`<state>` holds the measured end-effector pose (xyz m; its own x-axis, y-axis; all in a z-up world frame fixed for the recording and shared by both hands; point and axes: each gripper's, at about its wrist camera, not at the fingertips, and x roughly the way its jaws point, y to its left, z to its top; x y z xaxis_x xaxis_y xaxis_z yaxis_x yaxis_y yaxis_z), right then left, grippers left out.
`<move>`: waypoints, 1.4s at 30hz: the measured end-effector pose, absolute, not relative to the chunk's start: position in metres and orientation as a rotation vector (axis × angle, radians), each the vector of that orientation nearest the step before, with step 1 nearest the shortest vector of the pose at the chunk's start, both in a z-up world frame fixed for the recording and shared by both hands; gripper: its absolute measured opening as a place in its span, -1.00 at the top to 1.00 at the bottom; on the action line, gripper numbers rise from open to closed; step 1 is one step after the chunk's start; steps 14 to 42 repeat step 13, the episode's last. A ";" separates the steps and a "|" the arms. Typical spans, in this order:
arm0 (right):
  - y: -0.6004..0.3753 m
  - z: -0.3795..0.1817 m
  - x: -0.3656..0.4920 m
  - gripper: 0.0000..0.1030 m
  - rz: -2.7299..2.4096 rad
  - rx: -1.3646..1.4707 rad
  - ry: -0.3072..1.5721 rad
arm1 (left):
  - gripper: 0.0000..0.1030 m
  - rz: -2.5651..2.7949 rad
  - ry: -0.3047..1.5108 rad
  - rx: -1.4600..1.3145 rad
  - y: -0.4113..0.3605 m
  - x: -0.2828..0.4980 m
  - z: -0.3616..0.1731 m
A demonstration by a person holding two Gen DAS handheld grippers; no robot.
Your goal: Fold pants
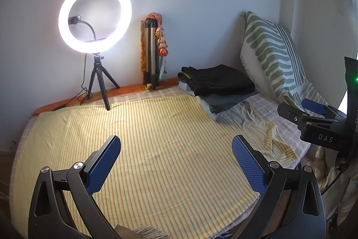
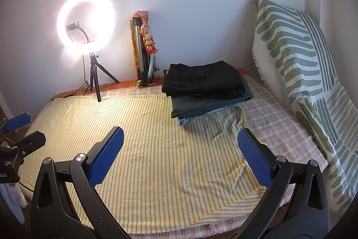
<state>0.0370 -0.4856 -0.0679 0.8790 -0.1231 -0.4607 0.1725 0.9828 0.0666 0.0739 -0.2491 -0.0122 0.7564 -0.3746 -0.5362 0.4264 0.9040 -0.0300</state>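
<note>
A: Where are the pants (image 2: 204, 82)?
B: Folded, stacked by the pillow (image 2: 297, 55), clear of the sheet (image 2: 145, 138).
A: And the left gripper (image 1: 175, 162) and right gripper (image 2: 181, 156)?
B: Both spread wide, holding nothing, probably ready for a next pair.

Your left gripper (image 1: 175, 158) and right gripper (image 2: 180, 149) have matt black plastic arms, blue knurled pads and bright metal rivets. The striped sheet (image 2: 156, 149) is thin, creased cloth; the folded pants (image 2: 201, 80) matt black fabric.
</note>
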 end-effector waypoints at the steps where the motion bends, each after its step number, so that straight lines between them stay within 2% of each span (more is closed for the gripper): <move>1: -0.485 -0.068 0.037 -1.00 -0.154 0.108 0.473 | -0.93 -0.436 0.566 0.093 -0.249 0.074 -0.013; 42: -0.485 -0.075 0.040 -1.00 -0.146 0.121 0.492 | -0.93 -0.470 0.546 0.078 -0.242 0.072 -0.015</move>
